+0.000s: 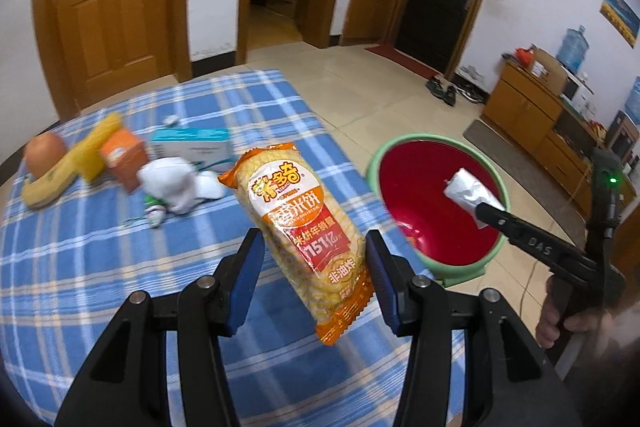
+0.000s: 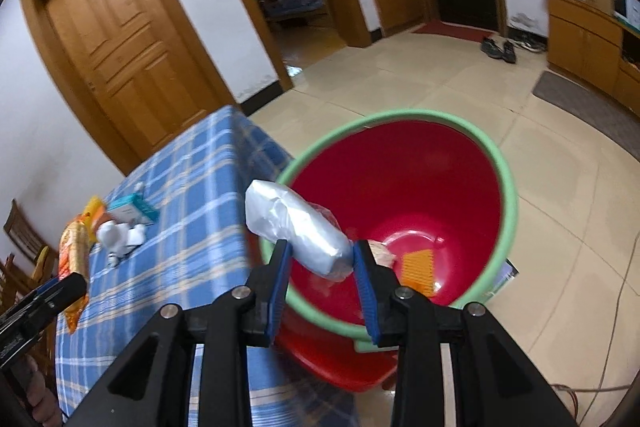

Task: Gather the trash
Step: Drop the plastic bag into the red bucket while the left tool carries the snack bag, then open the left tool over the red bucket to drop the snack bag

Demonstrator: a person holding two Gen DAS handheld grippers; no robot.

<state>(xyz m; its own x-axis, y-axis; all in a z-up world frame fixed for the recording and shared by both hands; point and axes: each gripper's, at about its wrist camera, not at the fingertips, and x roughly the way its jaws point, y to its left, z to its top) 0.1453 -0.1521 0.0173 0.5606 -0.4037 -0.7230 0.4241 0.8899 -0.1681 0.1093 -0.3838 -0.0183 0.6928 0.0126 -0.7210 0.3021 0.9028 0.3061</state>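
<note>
setting: tiled room with wooden doors; table under a blue plaid cloth (image 1: 120, 267), with a red plastic bin with a green rim (image 2: 505, 187) standing on the floor at its edge. item 1: orange-and-yellow printed rice cracker packet (image 1: 308, 231), lifted clear of the cloth, clamped between the blue pads of the left gripper (image 1: 314, 275), not yet over the bin. item 2: silver foil-wrapped roll (image 2: 300, 227), pinched by the right gripper (image 2: 320, 267), jaws narrow on its lower end, held above the bin mouth. already in the bin: an orange ridged wrapper (image 2: 418, 269) and a pale scrap beside it. remaining on the cloth: crumpled white tissue wad (image 1: 176, 183), likely trash; also a yellow banana (image 1: 48, 183), an orange round fruit (image 1: 44, 153), a small orange carton (image 1: 124, 157), a teal-and-white flat box (image 1: 192, 143), whose status as trash cannot be told. progress, judged: partway; two pieces in hand awaiting release, some table clearing left.
</note>
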